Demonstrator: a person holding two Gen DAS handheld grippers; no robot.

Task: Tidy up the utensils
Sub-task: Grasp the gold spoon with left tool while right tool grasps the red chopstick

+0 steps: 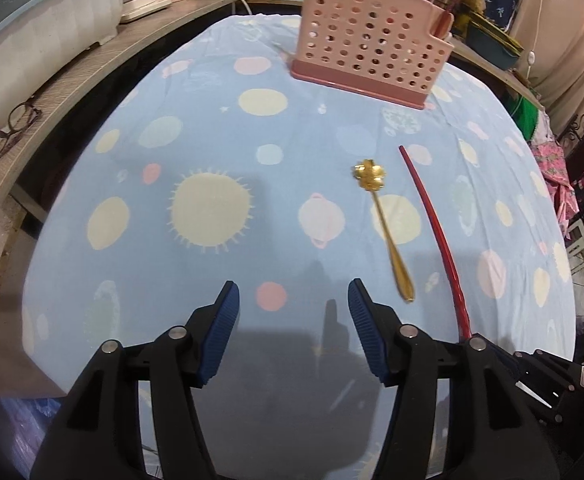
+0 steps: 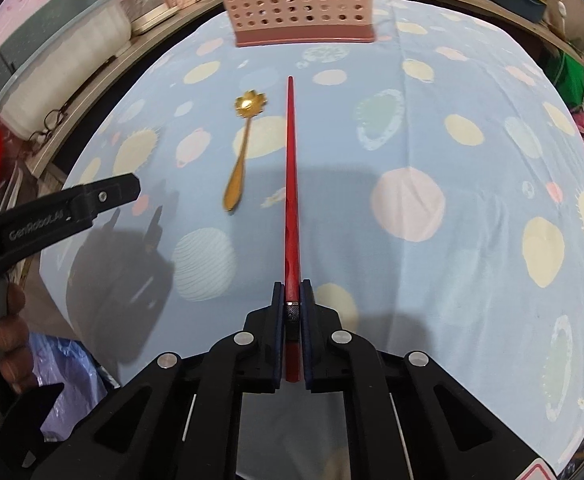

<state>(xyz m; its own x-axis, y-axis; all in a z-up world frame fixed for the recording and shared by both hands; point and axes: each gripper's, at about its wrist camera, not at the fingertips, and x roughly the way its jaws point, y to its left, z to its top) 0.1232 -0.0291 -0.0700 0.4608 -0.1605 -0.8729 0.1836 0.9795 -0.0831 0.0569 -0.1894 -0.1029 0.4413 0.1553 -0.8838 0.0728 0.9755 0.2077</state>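
Right gripper (image 2: 291, 308) fingers clamp the red chopstick (image 2: 290, 168) at its thick end. Gold spoon (image 2: 241, 152) lies just left of chopstick. Left gripper (image 1: 292, 332) fingers wide, w/ nothing between.

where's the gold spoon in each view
Left wrist: gold spoon lies right of centre, just left of the red chopstick.
Right wrist: gold spoon lies left of centre, again just left of the red chopstick.
Shared landmark: the pink basket beyond both.
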